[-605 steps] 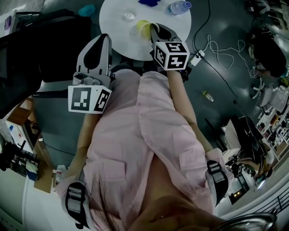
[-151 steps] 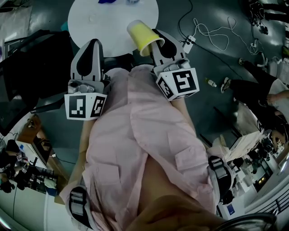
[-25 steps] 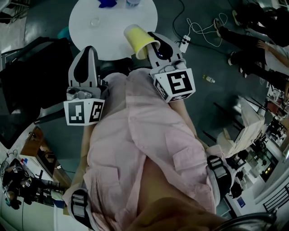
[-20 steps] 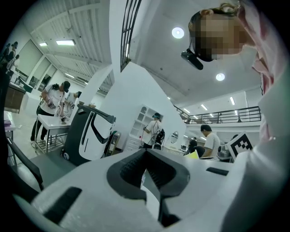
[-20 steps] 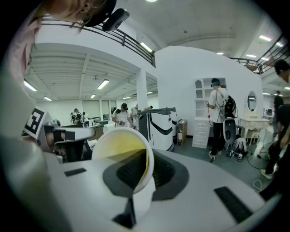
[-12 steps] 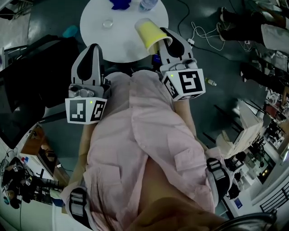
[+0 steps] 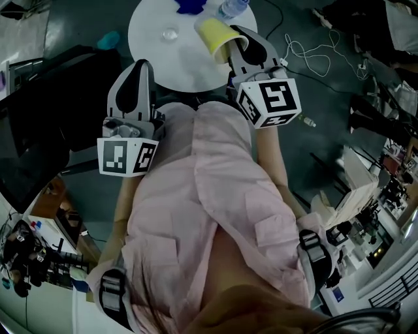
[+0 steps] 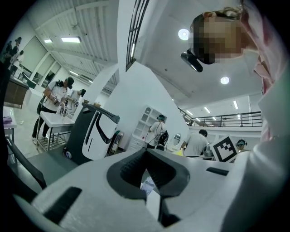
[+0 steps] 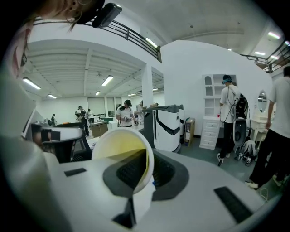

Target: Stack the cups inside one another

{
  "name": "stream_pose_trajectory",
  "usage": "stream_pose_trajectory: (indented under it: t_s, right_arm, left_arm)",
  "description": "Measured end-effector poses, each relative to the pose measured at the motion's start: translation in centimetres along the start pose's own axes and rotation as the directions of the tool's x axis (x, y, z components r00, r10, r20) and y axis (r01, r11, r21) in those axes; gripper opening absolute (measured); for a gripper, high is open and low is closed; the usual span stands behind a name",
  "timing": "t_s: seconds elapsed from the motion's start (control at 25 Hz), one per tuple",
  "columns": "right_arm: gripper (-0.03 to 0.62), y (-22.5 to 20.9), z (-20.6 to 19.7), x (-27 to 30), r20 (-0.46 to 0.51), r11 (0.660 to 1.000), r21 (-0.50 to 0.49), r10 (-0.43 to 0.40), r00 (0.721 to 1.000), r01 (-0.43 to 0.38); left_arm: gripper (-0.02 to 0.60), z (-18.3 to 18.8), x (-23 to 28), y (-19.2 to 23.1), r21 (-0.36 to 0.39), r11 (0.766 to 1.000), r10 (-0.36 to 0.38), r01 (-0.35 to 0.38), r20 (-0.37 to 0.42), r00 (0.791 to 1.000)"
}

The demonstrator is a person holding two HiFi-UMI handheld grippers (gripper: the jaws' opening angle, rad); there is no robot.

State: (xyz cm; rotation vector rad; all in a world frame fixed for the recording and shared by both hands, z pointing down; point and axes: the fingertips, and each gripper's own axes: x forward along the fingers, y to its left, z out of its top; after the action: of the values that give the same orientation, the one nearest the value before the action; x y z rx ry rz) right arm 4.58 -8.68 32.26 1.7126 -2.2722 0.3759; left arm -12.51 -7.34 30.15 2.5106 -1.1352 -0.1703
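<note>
The yellow cup (image 9: 118, 152) is pinched by its wall near the rim between the fingers of the right gripper (image 9: 148, 159). One finger reaches inside the mouth and the other presses on the outside, so the jaws stand almost together with only the thin wall between them. The cup lies tilted on its side. Its open mouth faces back along the fingers and its base points out ahead of the fingertips, above the white round table (image 7: 160, 62). The left gripper (image 8: 146, 155) has its fingertips touching and nothing between them, and it sits well to the left of the cup. Ahead of the left fingers and well apart from them, a small clear round object (image 7: 170, 32) lies on the table. A bottle (image 7: 232, 8) lies just beyond the cup.
</note>
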Motion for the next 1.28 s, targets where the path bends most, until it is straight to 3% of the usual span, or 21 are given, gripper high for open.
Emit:
stream_pose_trajectory:
  t_s: [0.32, 0.72, 1.04, 1.28]
  right_arm:
    - [0.04, 1.8, -2.8, 6.5, -0.119, 0.997, -0.023, 0.065, 0.991, -0.068]
    - [0.04, 3.1, -7.8, 12.0, -0.286, 0.991, -0.057, 0.102, 0.953, -0.123]
    - [0.04, 3.2, -10.5, 14.2, -0.361, 0.988, -0.039, 0.124, 0.924, -0.148]
    - [0.04, 3.5, -12.1, 15.5, -0.407, 0.986, -0.034, 0.136, 0.903, -0.163]
  left_arm:
    - [0.015, -0.7, 1.1, 1.2, -0.037, 0.999, -0.038, 0.036, -0.044, 0.998]
    - [0.015, -1.9, 2.9, 1.8, -0.063, 0.994, -0.095, 0.089, -0.106, 0.99]
    - [0.015, -0.2, 3.3, 4.6, 0.018, 0.999, -0.031, 0.033, -0.082, 0.996]
    - [0.015, -0.3, 3.6, 4.4, 0.012, 0.999, -0.04, 0.042, -0.085, 0.996]
